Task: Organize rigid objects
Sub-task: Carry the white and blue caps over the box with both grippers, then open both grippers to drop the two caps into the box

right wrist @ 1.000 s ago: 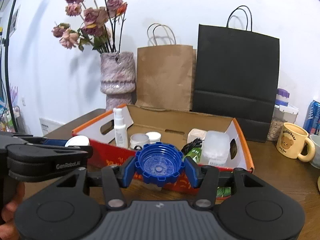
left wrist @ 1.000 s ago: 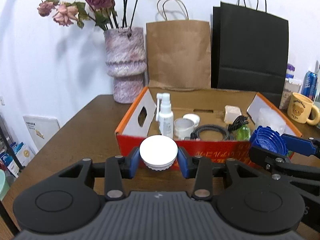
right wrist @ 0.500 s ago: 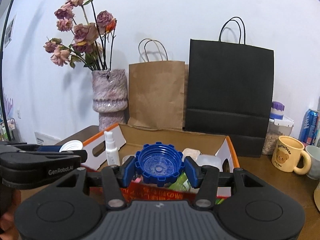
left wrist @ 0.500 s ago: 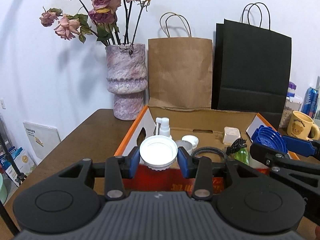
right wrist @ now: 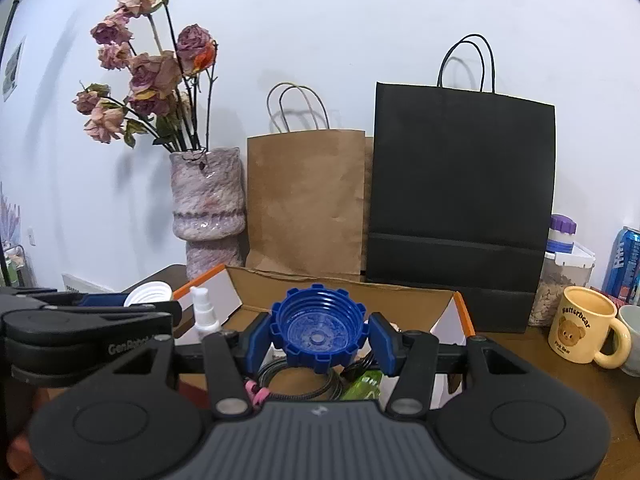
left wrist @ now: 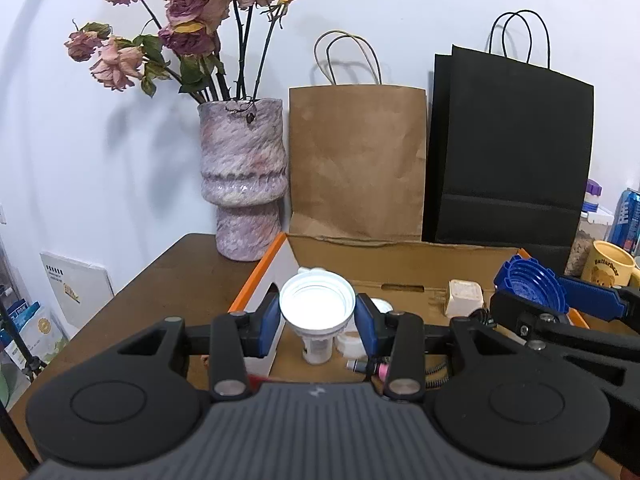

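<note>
Against a white wall, a dark wooden table [left wrist: 160,280] carried everything. From the claws outward: the left gripper [left wrist: 317,320] was clamped on a white cap [left wrist: 317,307], open side facing the camera, held above the near left part of the cardboard box [left wrist: 400,256]; the right gripper [right wrist: 318,338] pinched a blue notched cap [right wrist: 318,330] above the box's middle. Under them stood a white spray bottle [right wrist: 205,314], with a coiled cable [right wrist: 304,388] lying near it. Behind the box stood a mottled vase [left wrist: 243,184], a brown paper bag [left wrist: 356,160] and a black paper bag [left wrist: 508,152]; a yellow mug [right wrist: 582,326] sat off to the right. Done well, each cap would probably go down over a bare patch of box floor, clear of the bottle, before the jaws let go.
</note>
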